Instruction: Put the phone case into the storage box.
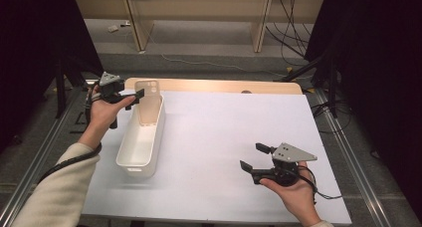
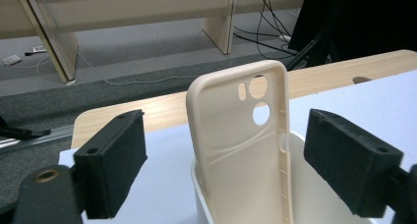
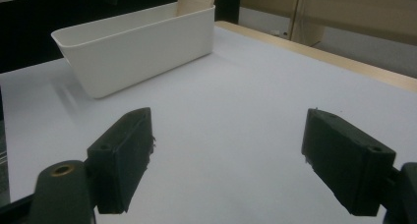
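In white bin (image 1: 142, 147) at table's left, beige phone case (image 2: 243, 145) upright (leaning on end wall), left gripper (image 2: 223, 160) jaws wide w/ case between, untouched, right gripper (image 3: 226, 160) open.

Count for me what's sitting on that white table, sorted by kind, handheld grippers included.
Phone case, beige: 1, standing up inside the bin
Bin, white: 1
Handheld grippers: 2, the left gripper open around the case, the right gripper open and empty
Total: 4

Overhead, two low views — shared bin (image 1: 141, 137) (close)
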Motion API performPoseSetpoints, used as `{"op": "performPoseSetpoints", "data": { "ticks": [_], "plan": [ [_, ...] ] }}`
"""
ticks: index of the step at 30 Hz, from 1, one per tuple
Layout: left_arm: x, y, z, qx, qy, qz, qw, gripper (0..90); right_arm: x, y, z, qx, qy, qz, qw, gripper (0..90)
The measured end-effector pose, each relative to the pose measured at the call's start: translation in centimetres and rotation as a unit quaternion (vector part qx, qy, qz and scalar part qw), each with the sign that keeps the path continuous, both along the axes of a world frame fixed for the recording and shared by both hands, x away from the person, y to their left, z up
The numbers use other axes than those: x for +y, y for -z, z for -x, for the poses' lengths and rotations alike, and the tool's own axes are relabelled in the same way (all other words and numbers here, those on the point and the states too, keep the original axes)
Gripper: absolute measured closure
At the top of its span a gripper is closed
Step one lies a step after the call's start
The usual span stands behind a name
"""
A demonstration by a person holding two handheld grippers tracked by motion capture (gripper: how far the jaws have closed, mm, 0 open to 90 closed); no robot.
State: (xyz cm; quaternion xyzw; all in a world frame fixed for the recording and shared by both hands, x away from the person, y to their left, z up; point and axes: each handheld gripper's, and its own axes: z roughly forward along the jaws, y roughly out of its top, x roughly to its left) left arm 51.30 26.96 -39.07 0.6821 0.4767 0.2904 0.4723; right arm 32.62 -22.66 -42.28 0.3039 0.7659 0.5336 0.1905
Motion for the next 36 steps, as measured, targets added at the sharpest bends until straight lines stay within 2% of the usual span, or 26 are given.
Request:
{"op": "performPoseSetpoints", "data": {
  "ticks": [5,6,7,8,9,11,14,16,18,22,27,28,32,34,36],
  "plan": [
    [-0.1,-0.5,1.1,-0.005,0.005,-0.005,1.0000,7.6,-0.1,0.0,-0.1,0.000,0.000,0.002,1.0000,20.7],
    [-0.1,-0.5,1.4,-0.009,0.007,-0.007,0.9999,6.5,-0.1,-0.1,0.1,0.014,0.000,-0.002,0.9999,20.7],
    [-0.1,-0.7,1.7,-0.010,0.008,-0.008,0.9999,5.4,-0.1,-0.1,0.1,0.013,0.001,-0.001,0.9999,20.7],
    [-0.1,-0.8,1.9,-0.014,0.008,-0.007,0.9999,4.9,-0.1,0.0,-0.1,-0.001,0.005,-0.003,1.0000,20.6],
    [0.0,-0.8,2.3,-0.015,0.007,-0.007,0.9998,4.3,-0.2,0.0,0.0,0.008,0.005,-0.002,1.0000,20.6],
    [0.0,-1.0,2.9,-0.021,0.009,-0.004,0.9997,3.2,-0.2,-0.1,0.0,0.007,0.004,0.002,1.0000,20.5],
    [0.1,-1.2,3.7,-0.024,0.013,-0.002,0.9996,2.4,-0.3,-0.1,-0.1,-0.003,0.003,0.003,1.0000,20.3],
    [0.2,-1.2,4.3,-0.029,0.016,0.003,0.9995,2.5,-0.2,-0.1,0.0,0.002,0.004,0.000,1.0000,20.1],
    [0.2,-1.2,4.8,-0.032,0.017,0.004,0.9993,2.3,-0.2,0.0,-0.1,-0.005,0.001,-0.001,1.0000,20.0],
    [0.2,-1.3,5.8,-0.034,0.022,0.007,0.9991,2.0,-0.3,-0.1,0.0,0.011,0.005,0.000,0.9999,19.8],
    [-0.1,-1.4,7.3,-0.043,0.031,0.009,0.9985,1.8,-0.3,-0.1,0.0,0.007,0.003,-0.004,1.0000,19.4],
    [-0.2,-1.3,7.6,-0.043,0.034,0.009,0.9984,1.8,-0.4,-0.2,-0.1,0.002,0.006,0.003,1.0000,19.4],
    [-0.4,-0.8,8.9,-0.042,0.043,0.008,0.9982,1.5,-0.4,-0.2,0.0,0.011,0.007,0.003,0.9999,19.1],
    [-0.6,-0.6,9.5,-0.043,0.048,0.011,0.9979,1.4,-0.4,-0.2,-0.1,-0.002,0.006,0.004,1.0000,18.9],
    [-0.7,-0.5,10.2,-0.043,0.052,0.011,0.9977,1.2,-0.4,-0.2,-0.1,-0.001,0.007,0.005,1.0000,18.8]
  ]
}}
